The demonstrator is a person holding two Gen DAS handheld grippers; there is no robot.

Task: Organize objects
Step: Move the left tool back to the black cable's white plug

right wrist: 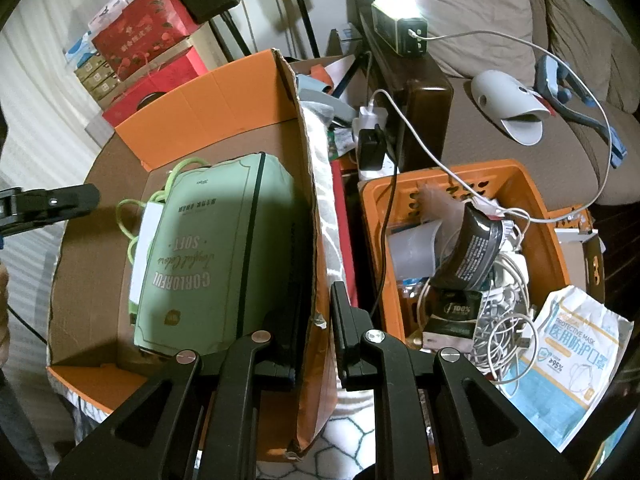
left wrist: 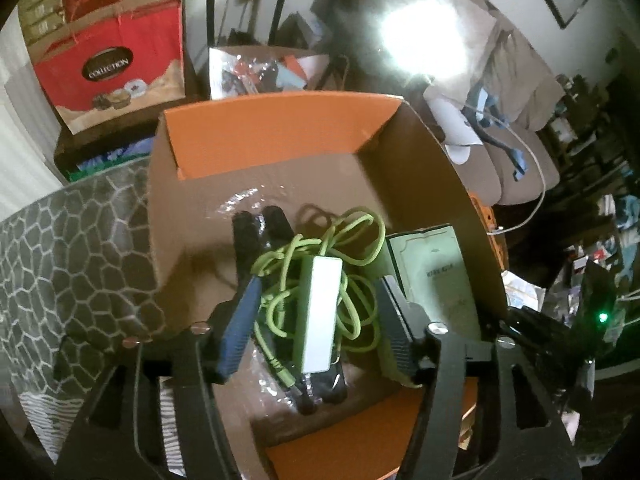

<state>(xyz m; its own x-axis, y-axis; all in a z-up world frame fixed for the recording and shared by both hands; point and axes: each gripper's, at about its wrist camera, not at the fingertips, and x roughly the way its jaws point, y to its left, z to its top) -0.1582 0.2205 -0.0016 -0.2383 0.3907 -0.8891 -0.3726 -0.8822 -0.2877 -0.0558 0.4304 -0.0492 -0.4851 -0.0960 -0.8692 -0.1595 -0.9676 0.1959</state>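
While your right gripper [right wrist: 322,336] pinches the box [left wrist: 280,136] wall, your left gripper [left wrist: 316,308] stands wide, straddling the white charger [left wrist: 320,312] without touching; it lies on the box floor, long axis running away between the fingers, cord [left wrist: 344,236] looped around.

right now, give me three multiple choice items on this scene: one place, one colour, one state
1. Where does the white power bank lie?
A. in the cardboard box
B. in the orange basket
C. on the sofa

2. What colour is the cable coiled around it?
A. red
B. lime green
C. black

3. What is the right gripper doing?
A. hanging open over the basket
B. shut on the box's side wall
C. holding the green tissue pack

Answers:
1 A, it rests on the box floor beside the tissue pack.
2 B, its green loops surround the bank.
3 B, its fingers sit on either side of the wall.
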